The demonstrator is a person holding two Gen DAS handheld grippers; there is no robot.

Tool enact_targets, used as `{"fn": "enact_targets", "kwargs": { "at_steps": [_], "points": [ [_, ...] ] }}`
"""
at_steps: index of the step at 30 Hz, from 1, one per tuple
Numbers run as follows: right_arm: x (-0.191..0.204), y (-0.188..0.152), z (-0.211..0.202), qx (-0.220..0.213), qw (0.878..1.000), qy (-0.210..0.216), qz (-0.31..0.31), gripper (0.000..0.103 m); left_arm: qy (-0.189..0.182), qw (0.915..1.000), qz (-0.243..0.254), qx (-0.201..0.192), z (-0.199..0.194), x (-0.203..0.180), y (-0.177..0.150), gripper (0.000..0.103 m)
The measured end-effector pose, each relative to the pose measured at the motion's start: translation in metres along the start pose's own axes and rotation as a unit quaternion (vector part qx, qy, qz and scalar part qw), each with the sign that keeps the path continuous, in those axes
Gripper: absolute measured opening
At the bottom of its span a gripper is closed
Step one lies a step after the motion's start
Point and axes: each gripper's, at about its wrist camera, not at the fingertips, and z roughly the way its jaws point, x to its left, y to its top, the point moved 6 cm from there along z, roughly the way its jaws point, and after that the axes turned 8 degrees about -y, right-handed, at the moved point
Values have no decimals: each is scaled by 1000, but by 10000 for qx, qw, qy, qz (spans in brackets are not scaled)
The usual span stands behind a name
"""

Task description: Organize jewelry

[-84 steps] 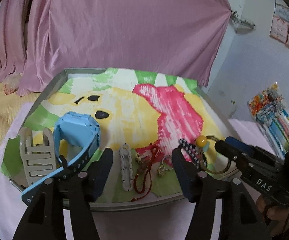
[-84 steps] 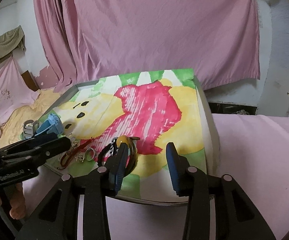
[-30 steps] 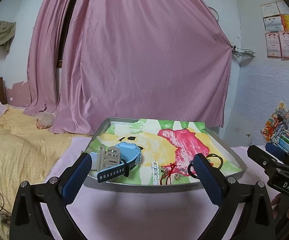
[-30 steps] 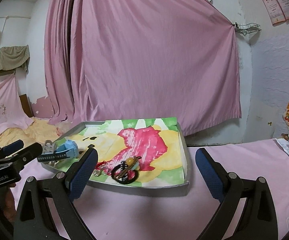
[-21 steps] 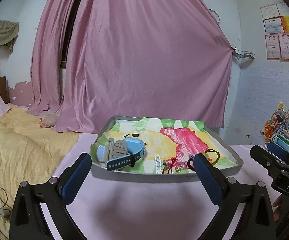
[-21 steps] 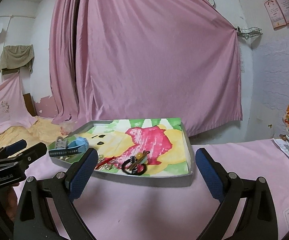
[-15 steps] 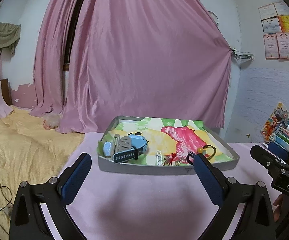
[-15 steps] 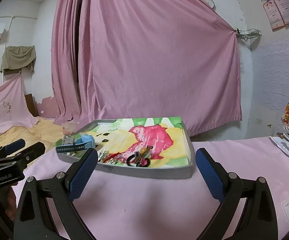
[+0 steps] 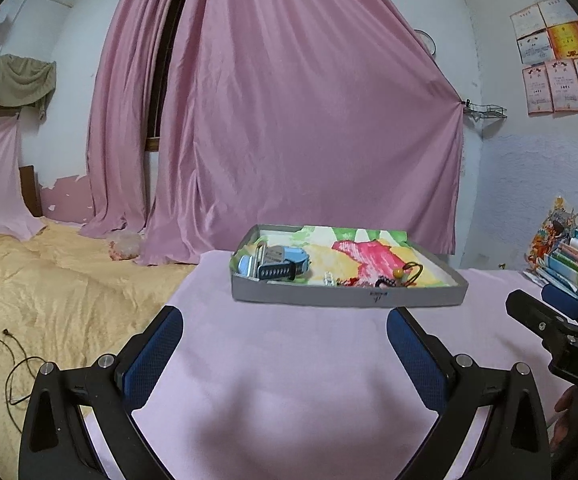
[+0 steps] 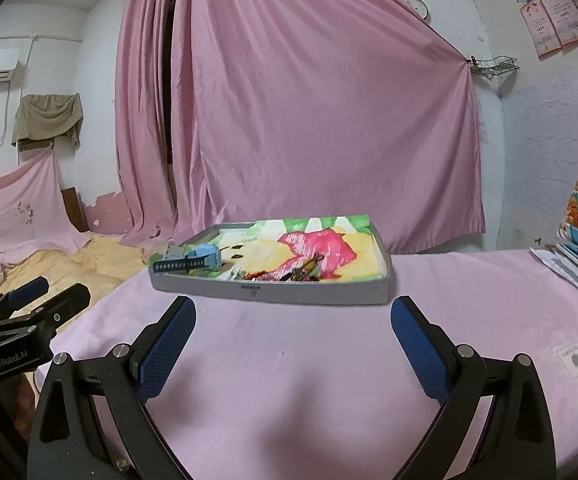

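Where strap [image 9: 276, 271] overlaps, watch [image 9: 289, 261] half-hidden.

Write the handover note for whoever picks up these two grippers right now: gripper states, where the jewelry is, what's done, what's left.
Left gripper: open, holding nothing, short of the tray over the pink cloth.
Right gripper: open, holding nothing, likewise short of the tray.
Everything visible sits inside the grey tray, along its near edge: blue watch at the left end with a grey band piece against it, white link strip, red cord and black ring with a yellow bead further right.
Done: no jewelry lies loose on the cloth.
Left: probably nothing; check the small pieces up close, they are too small to judge here.
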Motion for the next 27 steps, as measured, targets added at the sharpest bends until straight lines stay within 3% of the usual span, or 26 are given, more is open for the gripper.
{"fn": "enact_targets", "kwargs": {
  "at_steps": [27],
  "points": [
    [1,-18,-15,-52,10000,31,-53,96,38,10000,-58,-7,-12,0,-18,102]
  ]
}}
